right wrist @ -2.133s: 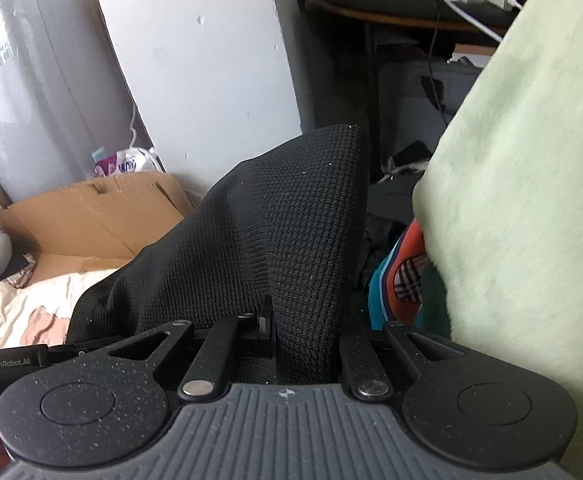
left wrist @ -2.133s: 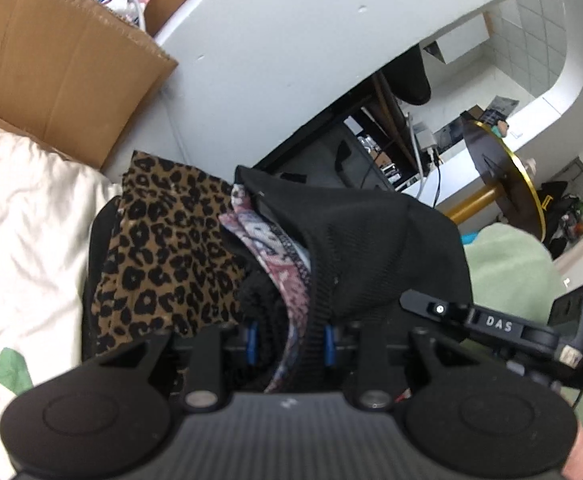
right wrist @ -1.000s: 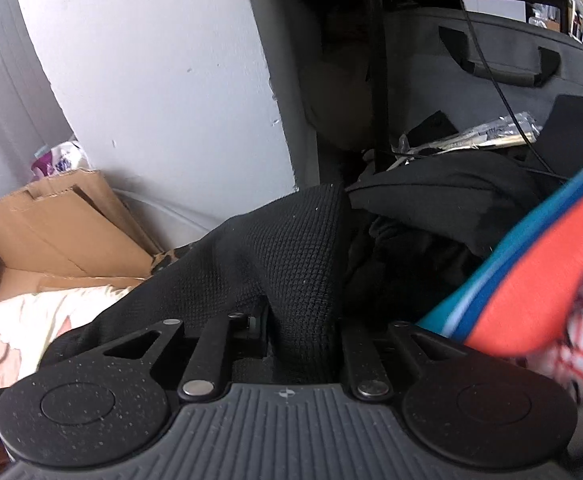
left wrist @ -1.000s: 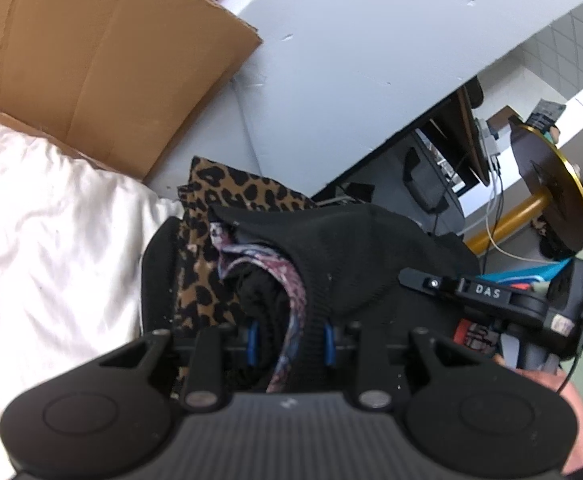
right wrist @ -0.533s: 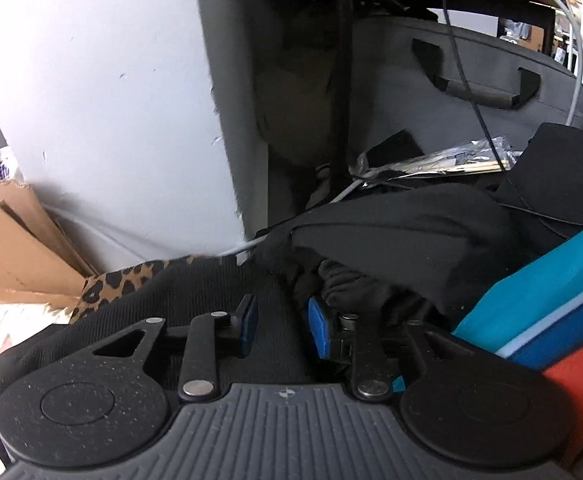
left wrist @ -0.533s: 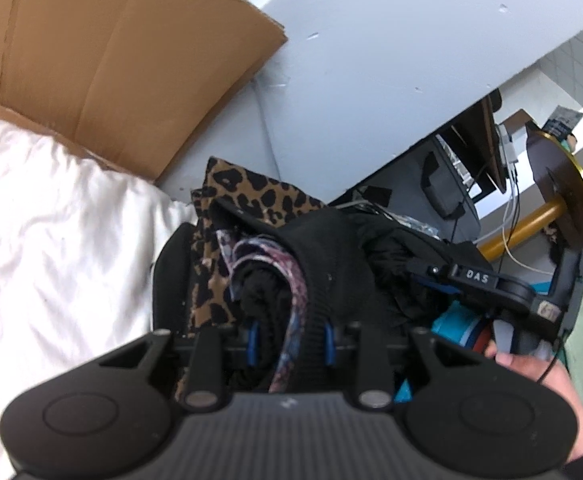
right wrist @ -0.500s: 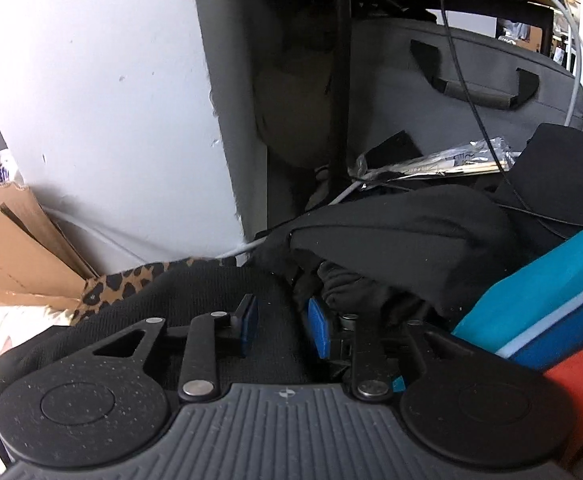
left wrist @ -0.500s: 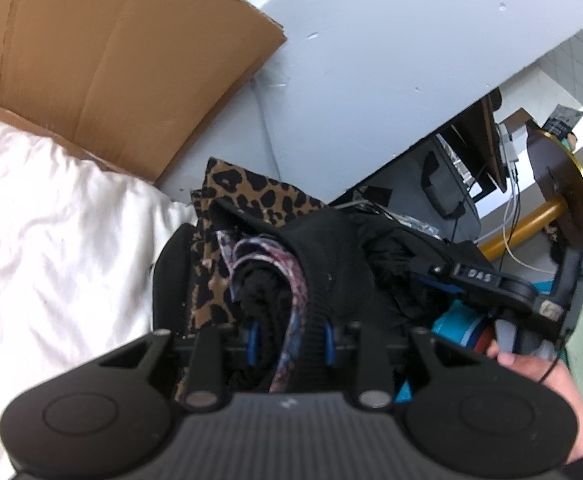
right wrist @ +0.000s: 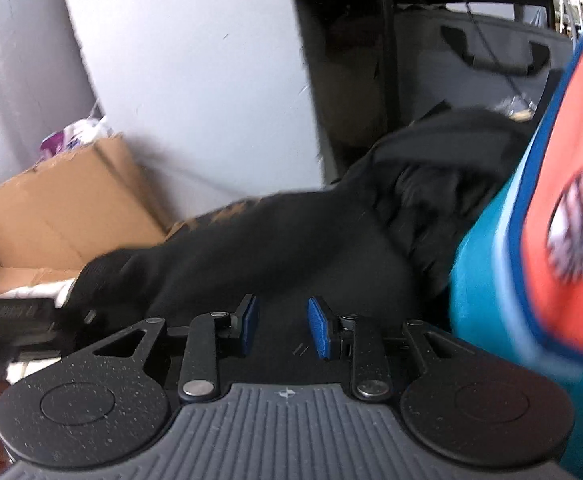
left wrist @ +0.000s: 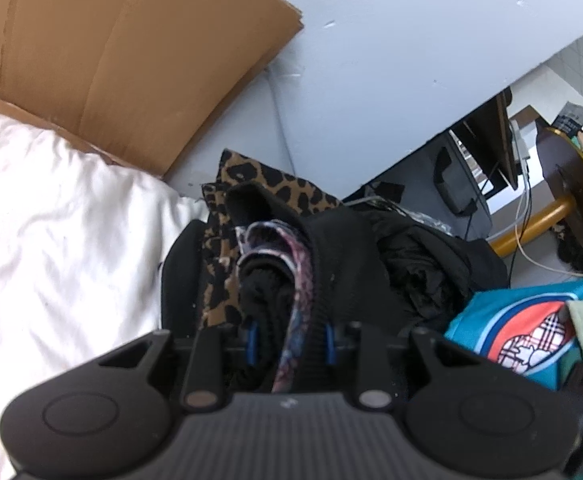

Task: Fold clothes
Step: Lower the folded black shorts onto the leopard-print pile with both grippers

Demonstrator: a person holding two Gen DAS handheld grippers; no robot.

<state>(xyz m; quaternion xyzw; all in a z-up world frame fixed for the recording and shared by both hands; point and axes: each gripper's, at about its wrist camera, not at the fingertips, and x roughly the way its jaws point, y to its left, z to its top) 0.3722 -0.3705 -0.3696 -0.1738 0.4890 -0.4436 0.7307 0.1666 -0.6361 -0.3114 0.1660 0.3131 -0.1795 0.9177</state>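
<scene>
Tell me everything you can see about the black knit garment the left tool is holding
The black knit garment looks like a ribbed, textured knit, bunched into thick folds. A patterned pink-purple lining or second fabric shows inside the fold. The left tool is clamped on it, its blue pads pressed against the cloth. It lies over a leopard-print piece, beside crumpled black clothing. The right tool is open above it.
</scene>
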